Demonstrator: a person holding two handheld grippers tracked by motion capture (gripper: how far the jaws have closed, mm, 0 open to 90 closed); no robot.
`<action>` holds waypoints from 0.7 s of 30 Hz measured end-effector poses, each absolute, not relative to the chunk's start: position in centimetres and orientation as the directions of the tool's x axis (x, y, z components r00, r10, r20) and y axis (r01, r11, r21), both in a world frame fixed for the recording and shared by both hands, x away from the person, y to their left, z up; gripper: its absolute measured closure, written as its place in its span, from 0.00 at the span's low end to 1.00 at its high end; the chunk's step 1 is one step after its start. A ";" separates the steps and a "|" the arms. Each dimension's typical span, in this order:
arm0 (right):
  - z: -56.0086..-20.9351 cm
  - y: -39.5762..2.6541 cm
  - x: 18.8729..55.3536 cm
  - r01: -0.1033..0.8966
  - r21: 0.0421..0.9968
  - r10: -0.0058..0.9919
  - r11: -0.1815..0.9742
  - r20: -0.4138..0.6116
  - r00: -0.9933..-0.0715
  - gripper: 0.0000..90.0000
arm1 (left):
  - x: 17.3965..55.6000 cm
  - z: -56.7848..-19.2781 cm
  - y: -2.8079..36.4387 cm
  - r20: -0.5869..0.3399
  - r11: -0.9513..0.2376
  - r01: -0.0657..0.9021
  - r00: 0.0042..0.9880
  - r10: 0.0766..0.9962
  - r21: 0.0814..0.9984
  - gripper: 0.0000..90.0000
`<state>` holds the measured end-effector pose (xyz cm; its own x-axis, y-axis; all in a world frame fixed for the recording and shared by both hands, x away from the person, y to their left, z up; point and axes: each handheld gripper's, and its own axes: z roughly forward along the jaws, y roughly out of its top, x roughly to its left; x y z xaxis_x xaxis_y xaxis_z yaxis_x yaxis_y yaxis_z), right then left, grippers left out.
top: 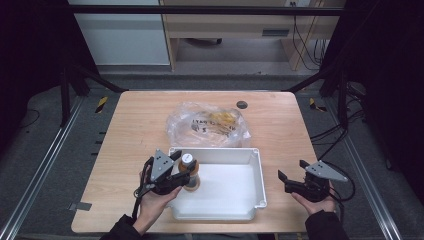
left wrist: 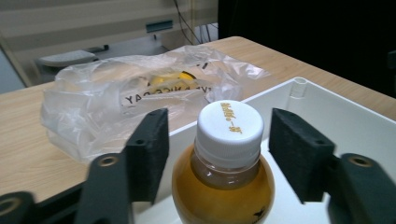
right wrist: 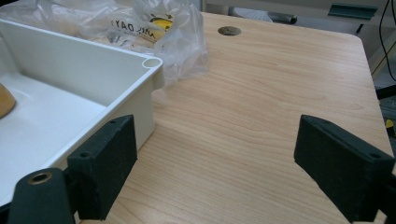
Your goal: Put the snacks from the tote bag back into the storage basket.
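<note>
Wooden table (top: 135, 130) amid dark framing, white tray (top: 250, 175), left claw (left wrist: 215, 154) spread around bottle (left wrist: 224, 177), right claw (right wrist: 215, 172) released

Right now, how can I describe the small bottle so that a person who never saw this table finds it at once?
Look at the wooden table, then the white tray at its near edge. In the tray's left part stands a small bottle between the open jaws of the left gripper. Its amber liquid and white screw cap set it apart from the crumpled plastic bag behind the tray.

bag (top: 207, 123) contents blurred, unreadable
</note>
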<state>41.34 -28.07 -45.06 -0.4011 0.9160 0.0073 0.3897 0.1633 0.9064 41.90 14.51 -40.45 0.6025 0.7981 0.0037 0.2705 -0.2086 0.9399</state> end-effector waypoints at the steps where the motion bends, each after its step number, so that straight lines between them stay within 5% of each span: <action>1: -45.1 -28.1 41.3 0.390 0.906 0.916 0.164 0.007 -0.401 0.15 | 41.9 -40.4 14.7 -0.005 -0.205 0.274 0.611 0.792 0.940 0.39; 8: -45.1 -28.2 41.3 0.392 0.905 0.917 0.163 0.007 -0.398 0.15 | 41.7 -40.4 16.1 -0.023 -0.216 0.285 0.650 0.759 0.934 0.27; 21: -45.2 -28.4 41.2 0.393 0.905 0.919 0.160 0.009 -0.394 0.15 | 41.5 -40.6 18.2 -0.005 -0.235 0.277 0.657 0.754 0.932 0.22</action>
